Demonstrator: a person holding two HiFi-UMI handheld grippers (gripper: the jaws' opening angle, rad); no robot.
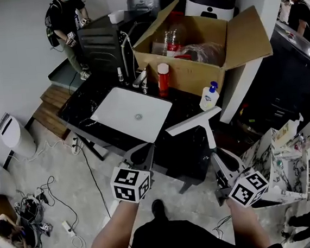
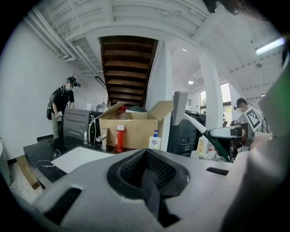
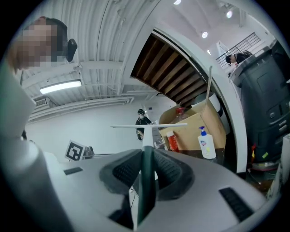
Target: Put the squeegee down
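The right gripper (image 1: pixel 222 163) clamps the squeegee (image 1: pixel 194 122) handle, blade aloft right of centre over the dark counter (image 1: pixel 182 108); the left gripper (image 1: pixel 142 156) is closed, empty; set down too near the edge, it may tip off.

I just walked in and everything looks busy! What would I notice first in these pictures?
The white squeegee sticks up in the middle, its handle pinched in the right gripper. Beyond it, a big open cardboard box stands on the dark counter, with a bright white sink nearer, to the left.
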